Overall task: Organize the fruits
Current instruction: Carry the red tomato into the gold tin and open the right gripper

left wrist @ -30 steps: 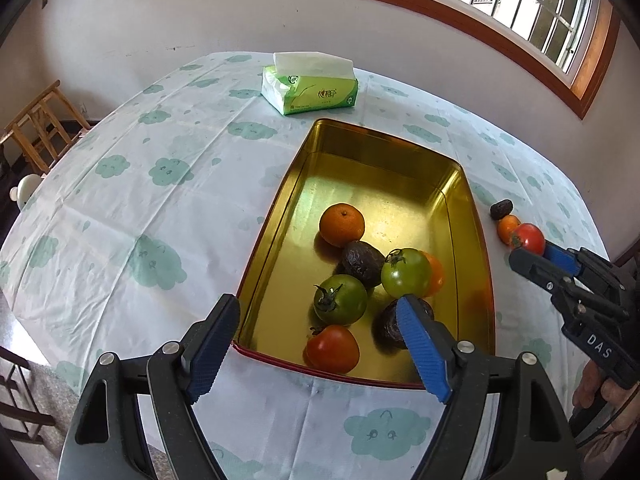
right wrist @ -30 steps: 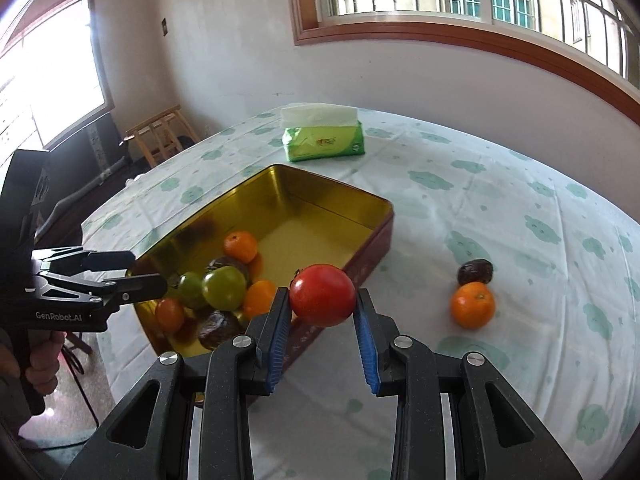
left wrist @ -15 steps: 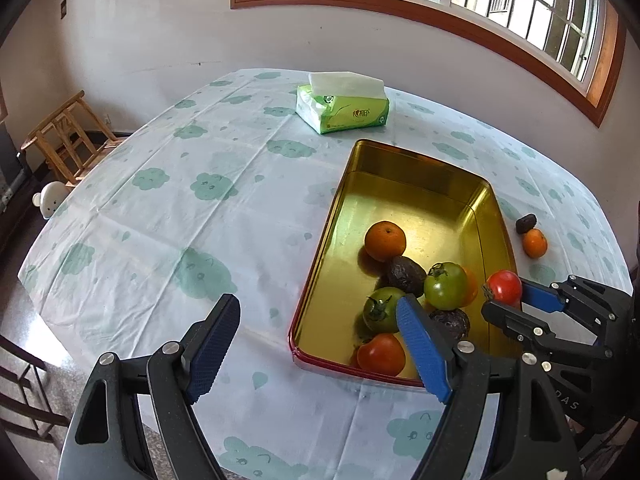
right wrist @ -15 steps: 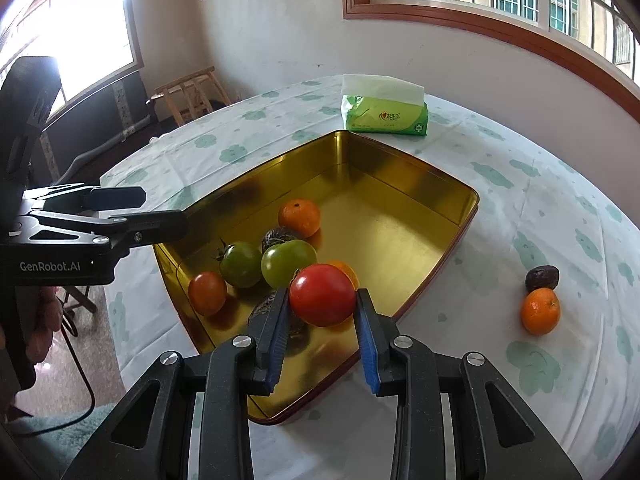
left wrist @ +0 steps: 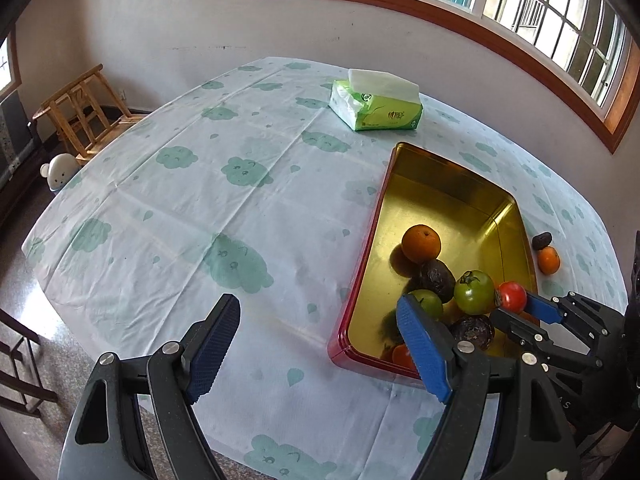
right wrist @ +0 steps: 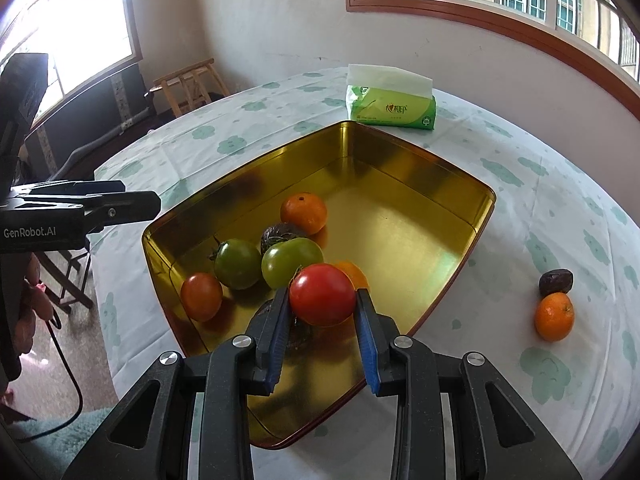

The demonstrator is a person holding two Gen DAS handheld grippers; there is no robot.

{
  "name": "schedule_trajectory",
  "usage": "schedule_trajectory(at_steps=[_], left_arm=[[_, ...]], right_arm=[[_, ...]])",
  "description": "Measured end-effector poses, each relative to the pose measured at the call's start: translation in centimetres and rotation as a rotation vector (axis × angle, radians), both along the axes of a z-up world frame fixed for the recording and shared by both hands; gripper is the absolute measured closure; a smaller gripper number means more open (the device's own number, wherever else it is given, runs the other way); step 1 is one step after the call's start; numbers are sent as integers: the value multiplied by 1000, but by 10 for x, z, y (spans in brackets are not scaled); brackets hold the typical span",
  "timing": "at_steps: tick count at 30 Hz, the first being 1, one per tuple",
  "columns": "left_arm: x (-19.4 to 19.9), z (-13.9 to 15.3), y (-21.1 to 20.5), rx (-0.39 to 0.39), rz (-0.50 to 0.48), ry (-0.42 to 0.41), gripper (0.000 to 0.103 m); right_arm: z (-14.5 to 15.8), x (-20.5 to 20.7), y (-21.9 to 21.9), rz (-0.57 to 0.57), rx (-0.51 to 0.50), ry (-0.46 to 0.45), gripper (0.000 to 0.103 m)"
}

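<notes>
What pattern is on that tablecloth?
White tablecloth printed with green smiling clouds and droplets; clearest in the left wrist view.

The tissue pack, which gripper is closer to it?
Neither is clearly closer; I can't tell. The left gripper hangs open over the tablecloth beside the tin, the right gripper holds a red tomato over the tin's near end. The tissue pack lies beyond the tin.

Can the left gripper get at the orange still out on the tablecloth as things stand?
Probably not directly. That orange lies beyond the gold tin's far wall, beside a dark fruit, and the right gripper, shut on a red tomato, sits between. The left gripper is open and empty.
</notes>
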State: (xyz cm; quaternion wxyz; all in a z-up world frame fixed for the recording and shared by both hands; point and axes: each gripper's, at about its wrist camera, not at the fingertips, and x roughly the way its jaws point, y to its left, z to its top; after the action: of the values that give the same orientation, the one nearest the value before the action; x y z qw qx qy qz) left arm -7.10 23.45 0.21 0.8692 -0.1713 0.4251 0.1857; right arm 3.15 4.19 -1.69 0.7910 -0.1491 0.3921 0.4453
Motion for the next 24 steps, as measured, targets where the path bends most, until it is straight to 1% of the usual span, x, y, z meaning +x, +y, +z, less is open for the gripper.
schedule_trajectory(at_steps=[2,7,9,15,24], left_arm=[[0,-1,1,-19,0,0,26],[2,-4,-3,-24,1,23,26],[2,-4,-4,-35,-5,19,26],[3,-2,-7,-16,-7,26,26],[3,1,-15,-19,-40,7,26]], right_arm=[[-1,0,0,0,-4,0,70],[-2,0,0,-1,-2,1,70],[-2,0,0,1,1,2,70],[-1,-2,-1,3,12,0,70],[3,-5,-5,2,35,9,69]])
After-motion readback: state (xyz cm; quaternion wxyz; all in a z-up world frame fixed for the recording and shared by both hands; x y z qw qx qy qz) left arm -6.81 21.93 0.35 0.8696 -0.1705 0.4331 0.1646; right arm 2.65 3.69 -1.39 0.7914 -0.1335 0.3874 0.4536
